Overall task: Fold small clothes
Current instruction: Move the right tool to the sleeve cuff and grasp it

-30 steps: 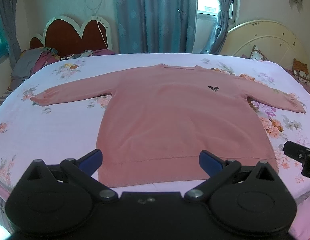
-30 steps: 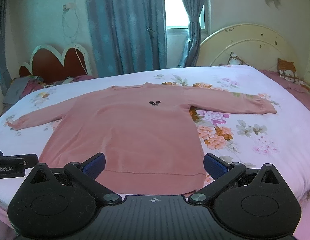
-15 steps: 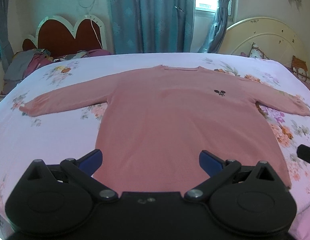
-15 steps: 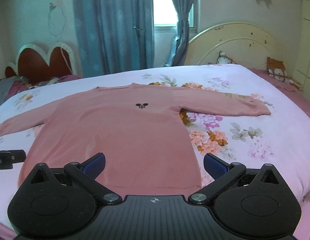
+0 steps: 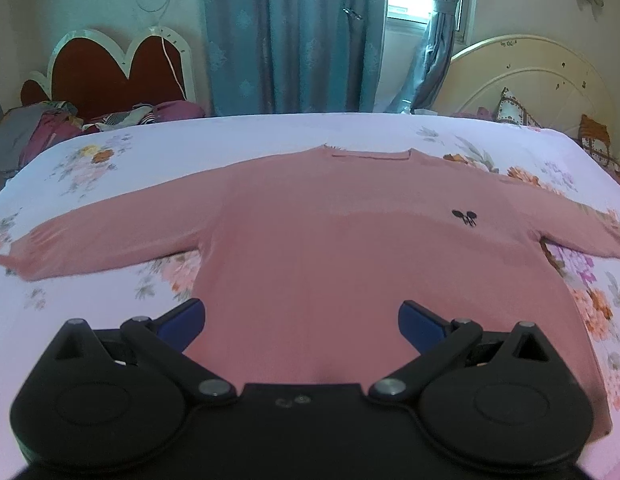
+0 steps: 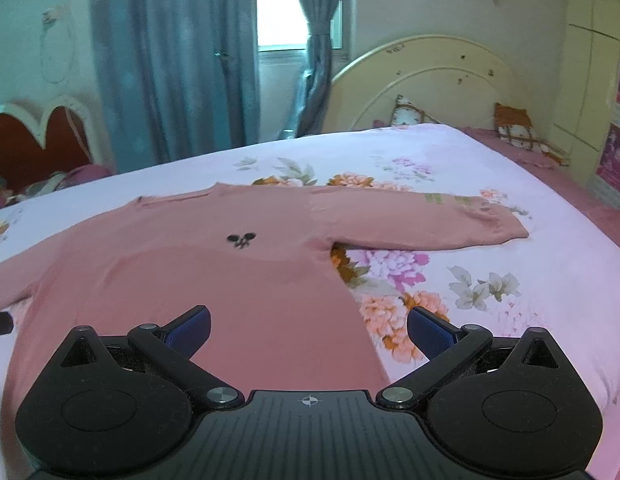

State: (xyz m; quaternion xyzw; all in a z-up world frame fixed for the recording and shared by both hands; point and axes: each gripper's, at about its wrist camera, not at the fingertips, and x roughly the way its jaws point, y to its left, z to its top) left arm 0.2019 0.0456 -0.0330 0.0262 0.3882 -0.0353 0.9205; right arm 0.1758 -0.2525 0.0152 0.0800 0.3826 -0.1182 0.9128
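At the far left, beyond the bed's left edge, a red scalloped headboard point(image 5: 110, 76) stands against the wall with a heap of clothes point(image 5: 42, 128) in front of it. The bed point(image 5: 90, 320) carries a floral sheet, and the pink sweater point(image 5: 350, 260) lies flat on it, front up, neckline toward the far edge and hem toward the near edge. Its left sleeve point(image 5: 102, 240) reaches out toward the bed's left edge; its cuff rests on the sheet.

The left gripper point(image 5: 302, 322) is held level and low over the lower body of the sweater, pointing toward the far edge. Its two blue-padded fingers point(image 5: 182, 322) are spread wide with nothing between them, the left finger over the sweater's left side seam.

A small black emblem point(image 6: 240, 239) marks the chest. Teal curtains point(image 5: 290, 36) and a bright window point(image 6: 278, 4) fill the far wall.

The right gripper point(image 6: 309, 330) is also level and pointing toward the far edge, over the sweater's right side. Its jaws stand wide apart and hold nothing: the left finger is over pink fabric, the right finger point(image 6: 430, 332) over the flowered sheet just past the side seam. Whether either tool touches the cloth cannot be told.

The right sleeve point(image 6: 430, 220) stretches toward the bed's right edge. Behind the far right corner rises a cream arched headboard point(image 6: 422, 80) with patterned cushions point(image 6: 510, 124) below it.
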